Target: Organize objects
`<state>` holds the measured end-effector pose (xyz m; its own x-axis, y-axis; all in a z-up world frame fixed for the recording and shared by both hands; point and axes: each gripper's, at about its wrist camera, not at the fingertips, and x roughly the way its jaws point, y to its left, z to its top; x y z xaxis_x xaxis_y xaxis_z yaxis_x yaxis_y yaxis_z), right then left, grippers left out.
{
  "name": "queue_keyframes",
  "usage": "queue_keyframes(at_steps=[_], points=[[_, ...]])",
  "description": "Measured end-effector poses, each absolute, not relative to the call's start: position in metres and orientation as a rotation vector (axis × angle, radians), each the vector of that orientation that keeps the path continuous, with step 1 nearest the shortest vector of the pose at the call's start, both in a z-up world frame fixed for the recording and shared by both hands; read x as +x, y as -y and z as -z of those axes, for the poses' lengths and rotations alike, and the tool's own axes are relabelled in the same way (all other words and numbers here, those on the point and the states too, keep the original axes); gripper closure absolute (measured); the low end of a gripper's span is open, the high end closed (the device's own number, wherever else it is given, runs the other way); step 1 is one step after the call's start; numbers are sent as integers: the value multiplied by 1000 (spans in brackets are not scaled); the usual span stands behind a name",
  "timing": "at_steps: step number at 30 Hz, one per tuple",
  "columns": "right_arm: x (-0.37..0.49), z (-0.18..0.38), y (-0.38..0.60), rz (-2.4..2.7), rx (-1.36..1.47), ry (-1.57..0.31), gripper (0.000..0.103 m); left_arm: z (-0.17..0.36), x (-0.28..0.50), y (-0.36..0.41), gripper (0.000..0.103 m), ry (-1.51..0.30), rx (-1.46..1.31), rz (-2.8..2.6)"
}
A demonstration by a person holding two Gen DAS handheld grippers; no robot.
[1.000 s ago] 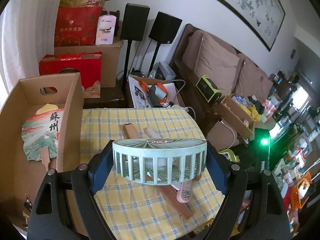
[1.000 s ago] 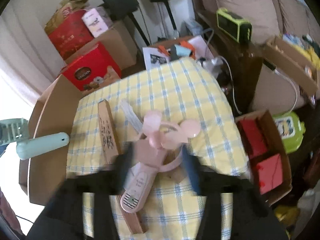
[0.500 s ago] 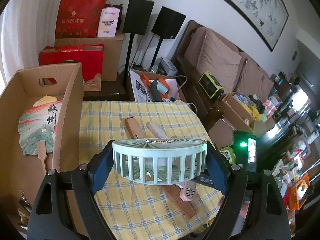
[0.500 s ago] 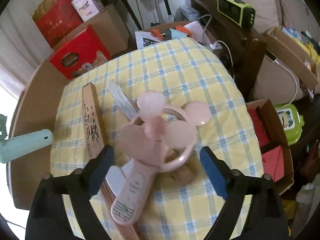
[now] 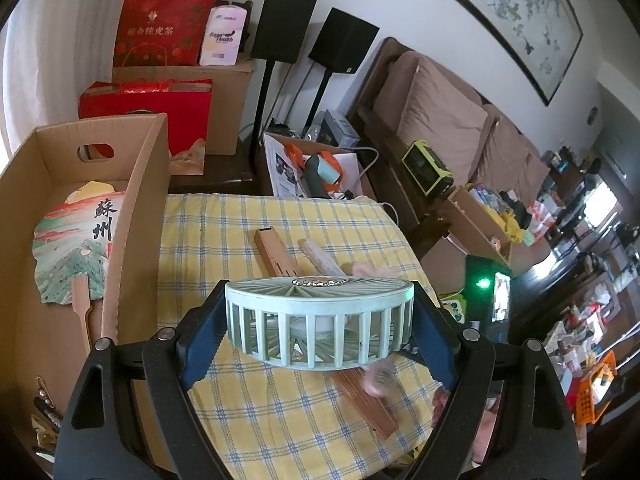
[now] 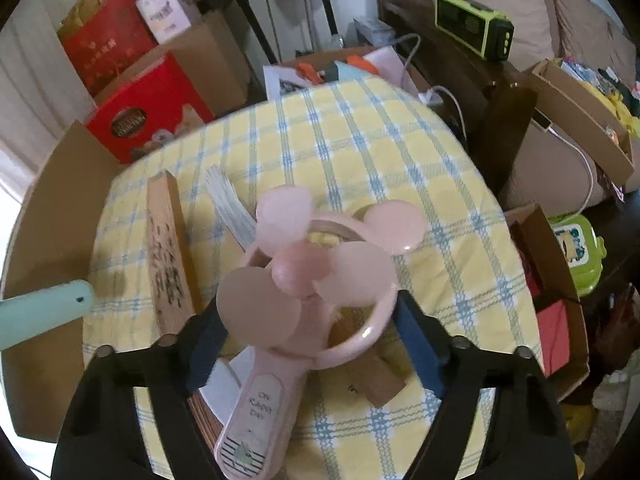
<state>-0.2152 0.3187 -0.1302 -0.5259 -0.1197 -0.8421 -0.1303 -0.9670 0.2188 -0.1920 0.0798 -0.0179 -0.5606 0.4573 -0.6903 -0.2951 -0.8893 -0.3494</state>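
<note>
The pink fan point(image 6: 316, 280) lies on the checked tabletop point(image 6: 360, 152) across a folded wooden fan point(image 6: 168, 248); the right hand-held gripper point(image 6: 308, 336) has just been closing round its ring, pads apparently touching, so a lift looks near. The left hand-held gripper point(image 5: 320, 320) stays clamped on the green fan point(image 5: 320, 320) beside the cardboard box point(image 5: 140, 208).

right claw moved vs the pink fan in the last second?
Yes. The right claw has come down onto the pink fan, which now looms larger against the checked cloth; its jaws have just been closing around the ring.
</note>
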Motion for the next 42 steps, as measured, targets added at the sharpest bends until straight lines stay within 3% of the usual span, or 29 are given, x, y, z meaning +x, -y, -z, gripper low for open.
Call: queue_keyframes(at_steps=[2,3,4,9,11,12,13,28,35,38,42], points=[[-214,121,-320,-2726,-1498,-391,67,18,-192,-80,20,269,-1157,-2436],[-216,119,-320,-2723,-1508,-375,103,18,-192,-79,20,269,-1157,-2436],[-218,120,-320,-2709,-1531,-362,92,18,-192,-79,20,270,-1158,-2436],[-217,126,-329,-2691,-1585,-466,86,17,-191,-78,21,272,-1156,-2437],[-214,129,-333,-2672,-1602,-569,65,17,-192,-77,21,267,-1156,-2438],[-213,130,-334,-2664,-1611,-608,41,17,-192,-77,20,269,-1157,-2437],[-211,131,-332,-2672,-1623,-642,32,17,-192,-77,20,271,-1157,-2436],[-196,100,-278,-2879,-1629,-579,32,14,-190,-72,20,282,-1156,-2429],[-176,66,-235,-3140,-1547,-393,32,10,-192,-70,21,335,-1159,-2414],[-172,61,-221,-3192,-1495,-288,37,7,-190,-69,21,333,-1156,-2419],[-173,59,-217,-3239,-1455,-355,37,6,-190,-64,21,389,-1174,-2386]])
